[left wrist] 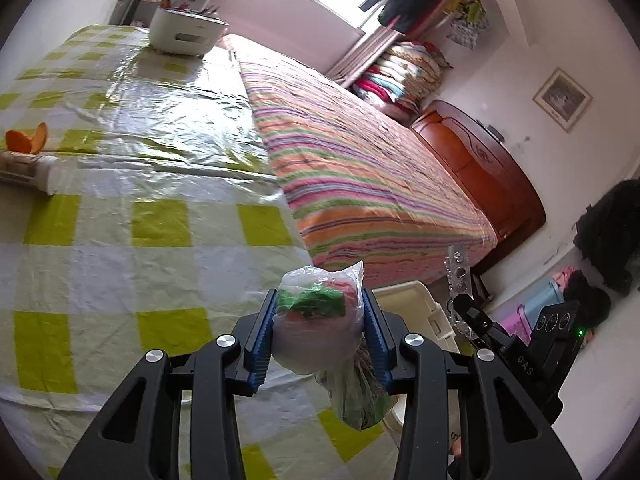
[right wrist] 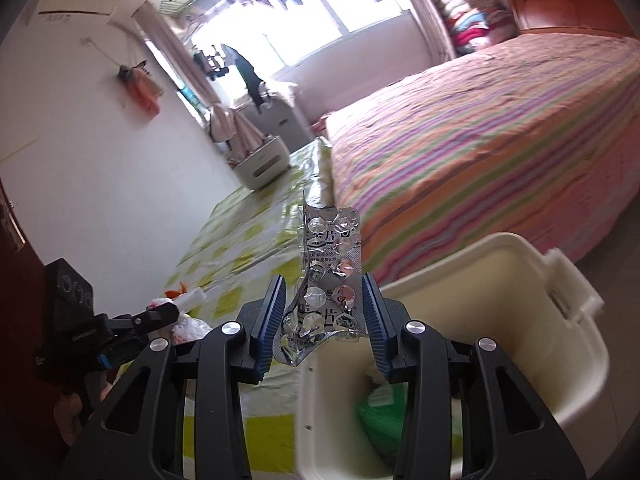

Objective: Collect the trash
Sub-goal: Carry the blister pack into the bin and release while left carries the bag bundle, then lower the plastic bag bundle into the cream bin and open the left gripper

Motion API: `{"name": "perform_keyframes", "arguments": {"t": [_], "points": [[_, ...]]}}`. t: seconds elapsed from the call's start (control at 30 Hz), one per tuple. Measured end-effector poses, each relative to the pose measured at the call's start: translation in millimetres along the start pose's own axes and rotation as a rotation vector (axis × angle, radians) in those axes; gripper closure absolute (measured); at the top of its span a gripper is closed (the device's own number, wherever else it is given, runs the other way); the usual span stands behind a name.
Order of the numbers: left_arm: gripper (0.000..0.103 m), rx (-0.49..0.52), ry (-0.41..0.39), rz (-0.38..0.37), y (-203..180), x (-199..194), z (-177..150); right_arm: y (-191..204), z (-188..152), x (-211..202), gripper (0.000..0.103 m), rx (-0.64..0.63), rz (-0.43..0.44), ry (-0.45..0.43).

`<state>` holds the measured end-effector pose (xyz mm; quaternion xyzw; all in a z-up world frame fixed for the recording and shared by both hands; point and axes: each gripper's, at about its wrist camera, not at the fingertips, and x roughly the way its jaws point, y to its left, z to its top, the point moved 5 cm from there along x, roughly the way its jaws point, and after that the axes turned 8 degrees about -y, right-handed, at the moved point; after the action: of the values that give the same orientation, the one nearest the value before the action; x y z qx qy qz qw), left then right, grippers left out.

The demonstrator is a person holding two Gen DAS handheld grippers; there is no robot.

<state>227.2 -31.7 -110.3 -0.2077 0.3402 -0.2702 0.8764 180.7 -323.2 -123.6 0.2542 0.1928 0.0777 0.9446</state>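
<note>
Two grippers show, each with one piece of trash. The left gripper (left wrist: 320,332), at the bottom centre of its own view, has its blue ribbed fingers (left wrist: 262,344) clamped on one crumpled clear plastic bag with red and green inside (left wrist: 320,320), held over the edge of the green-and-white checked tablecloth (left wrist: 120,240).

The right gripper (right wrist: 325,320), low in its view, pinches one silver pill blister sheet (right wrist: 330,276) upright between its fingers; the sheet bears printed characters, among them "片", the rest too small to read.

One cream plastic bin (right wrist: 520,320) fills the lower right of the right view, just below the blister sheet, with green plastic (right wrist: 380,412) at its bottom; the left view shows only its rim (left wrist: 404,300).

Only the left view shows two orange peel pieces (left wrist: 28,140) and one white rolled paper (left wrist: 28,170) at the left edge of the frame. The striped bedspread (left wrist: 380,184) and white box-shaped appliance (left wrist: 184,32) appear in both.
</note>
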Motion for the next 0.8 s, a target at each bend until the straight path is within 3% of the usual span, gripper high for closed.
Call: {"name": "perform_keyframes", "arguments": {"t": [0.17,0.23,0.3,0.8], "points": [[0.064,0.031,0.010,-0.013,-16.3,4.1,-4.4,-7.4,-10.5,-9.2,0.062,-0.005,-0.060,-0.010],[0.064,0.041,0.014,-0.019,-21.6,5.4,-5.9,-7.9,-14.1,-10.9,0.043,-0.019,-0.086,-0.012],[0.064,0.048,0.018,-0.024,-26.2,7.0,-7.9,-8.4,-16.0,-15.3,0.032,-0.022,-0.102,-0.017],[0.064,0.122,0.057,-0.045,-63.3,28.5,-27.9,-36.4,6.7,-54.7,0.028,0.138,-0.116,-0.192]]}}
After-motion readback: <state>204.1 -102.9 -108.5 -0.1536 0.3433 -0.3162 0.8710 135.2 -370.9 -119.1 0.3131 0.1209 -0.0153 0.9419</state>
